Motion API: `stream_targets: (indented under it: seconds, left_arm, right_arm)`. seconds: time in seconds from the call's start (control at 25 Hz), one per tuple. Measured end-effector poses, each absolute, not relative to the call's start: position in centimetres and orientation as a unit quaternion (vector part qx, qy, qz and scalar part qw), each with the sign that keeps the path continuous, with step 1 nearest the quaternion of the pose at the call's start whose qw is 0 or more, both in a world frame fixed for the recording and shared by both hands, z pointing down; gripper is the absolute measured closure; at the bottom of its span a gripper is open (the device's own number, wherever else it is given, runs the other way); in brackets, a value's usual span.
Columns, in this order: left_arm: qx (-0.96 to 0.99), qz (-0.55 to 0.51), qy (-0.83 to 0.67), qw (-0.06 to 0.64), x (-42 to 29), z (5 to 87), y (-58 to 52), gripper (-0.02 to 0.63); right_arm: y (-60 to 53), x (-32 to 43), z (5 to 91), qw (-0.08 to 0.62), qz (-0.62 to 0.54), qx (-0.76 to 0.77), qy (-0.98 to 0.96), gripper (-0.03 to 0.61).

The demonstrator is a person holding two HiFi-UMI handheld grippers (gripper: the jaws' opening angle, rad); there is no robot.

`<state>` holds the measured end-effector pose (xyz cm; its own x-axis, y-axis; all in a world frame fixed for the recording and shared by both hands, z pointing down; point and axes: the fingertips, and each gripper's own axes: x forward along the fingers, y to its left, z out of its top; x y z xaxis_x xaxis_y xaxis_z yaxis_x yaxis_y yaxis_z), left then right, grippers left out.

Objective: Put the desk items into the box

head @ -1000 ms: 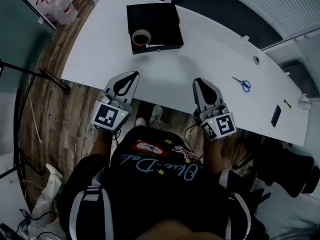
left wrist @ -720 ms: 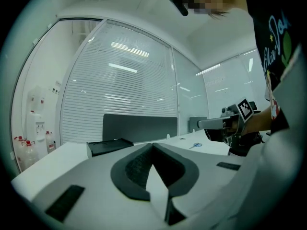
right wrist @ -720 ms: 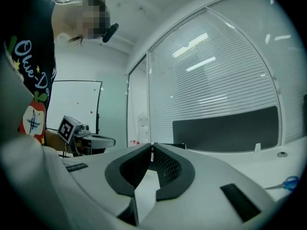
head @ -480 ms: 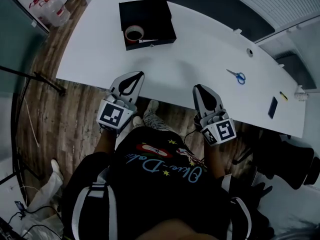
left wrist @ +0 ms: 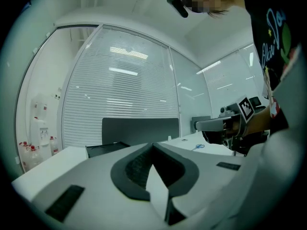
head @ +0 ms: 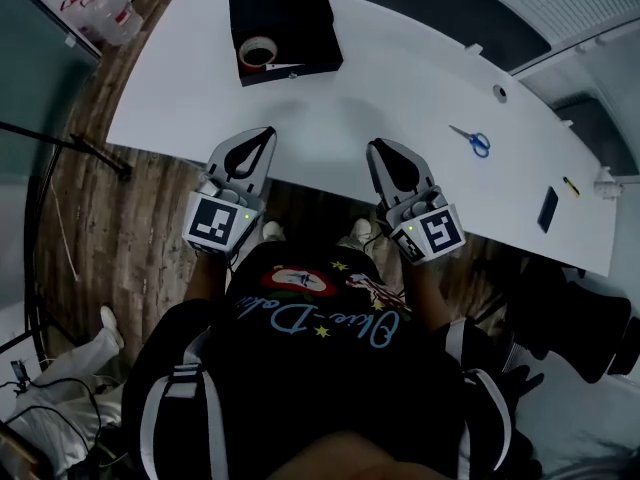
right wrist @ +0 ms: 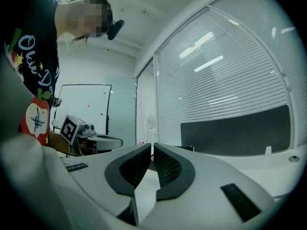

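Both the left tongs (head: 262, 138) and right tongs (head: 378, 148) hung at the near edge of the white counter (head: 380, 78) in the head view. The black box (head: 300, 13), holding a tape roll (head: 257, 53), sat far left, with blue-handled scissors (head: 470, 140) to the right. Only the left gripper view showed its jaws pinched together, empty. The right gripper view showed a bare slit between its jaws, also empty.

Smooth matt white desk (head: 400, 78), matt black box (head: 290, 18), wood-plank floor (head: 110, 228).
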<state>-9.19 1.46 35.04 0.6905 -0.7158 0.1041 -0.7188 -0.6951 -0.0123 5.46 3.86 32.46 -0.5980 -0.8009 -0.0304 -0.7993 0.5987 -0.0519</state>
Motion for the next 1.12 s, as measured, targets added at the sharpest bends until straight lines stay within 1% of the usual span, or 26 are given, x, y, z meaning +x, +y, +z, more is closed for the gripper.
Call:
stream_targets:
  seconds: [0.16,0.52,0.96,1.12]
  left_arm:
    - [0.913,0.050,-0.405,0.006,-7.5,34.6,1.5,0.617]
    - [0.916,0.048,-0.398,0.014,0.1,34.7,2.3,0.617]
    - [0.919,0.079,-0.386,0.008,6.9,35.0,3.5,0.617]
    - [0.919,0.071,-0.387,0.014,8.9,34.6,3.7,0.617]
  right_arm:
    - [3.7,6.9,32.1,0.023,-0.008,-0.424,0.905,0.557]
    - [4.5,14.2,33.0,0.014,-0.017,-0.419,0.908,0.551]
    - [6.0,22.3,34.1,0.028,-0.027,-0.443,0.895,0.551]
    - [6.5,24.2,34.2,0.033,-0.027,-0.444,0.895,0.551]
